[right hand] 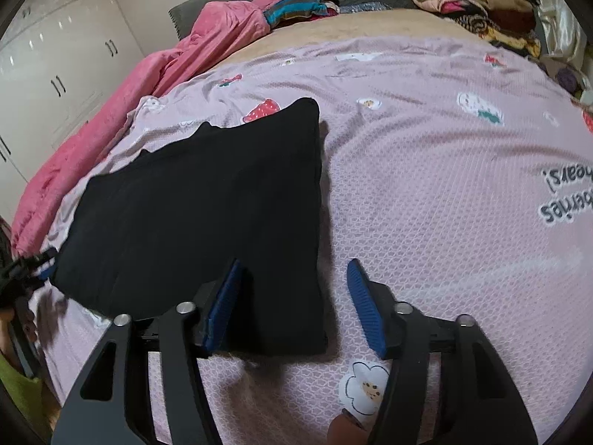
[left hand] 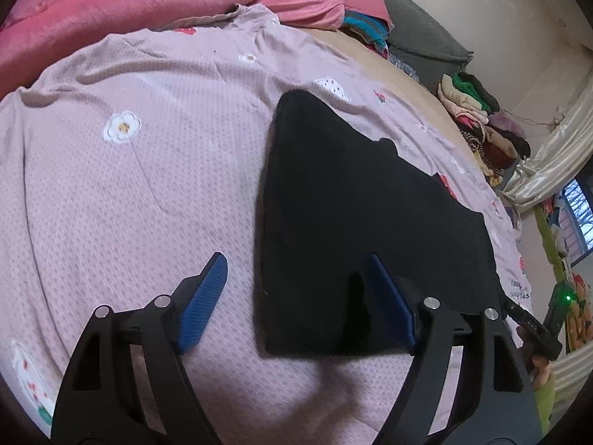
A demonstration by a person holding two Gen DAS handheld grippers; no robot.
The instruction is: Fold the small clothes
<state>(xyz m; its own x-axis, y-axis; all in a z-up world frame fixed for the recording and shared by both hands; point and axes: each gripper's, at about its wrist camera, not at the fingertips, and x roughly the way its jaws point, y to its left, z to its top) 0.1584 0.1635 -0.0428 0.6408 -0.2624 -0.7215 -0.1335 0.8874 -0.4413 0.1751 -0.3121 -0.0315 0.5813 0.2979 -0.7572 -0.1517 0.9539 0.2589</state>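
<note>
— Overall, item one: lilac printed bedcover [left hand: 129, 193], spread flat, carrying everything. What lies on it?

— Item two: black garment [left hand: 352, 204], folded to a flat slab, long axis running side to side between the two tools, near edge toward the person.

— Nearest tool?

— Neither clearly; each straddles one near corner. Left gripper [left hand: 296, 296]: jaws parted, one blue pad over cloth, the other over bedcover, gripping nothing. Right gripper [right hand: 292, 304]: same, mirrored, holding nothing.

— Garment condition?

— Matte, smooth, edges mostly square, far edge stepped. Probably ready for another fold.
</note>
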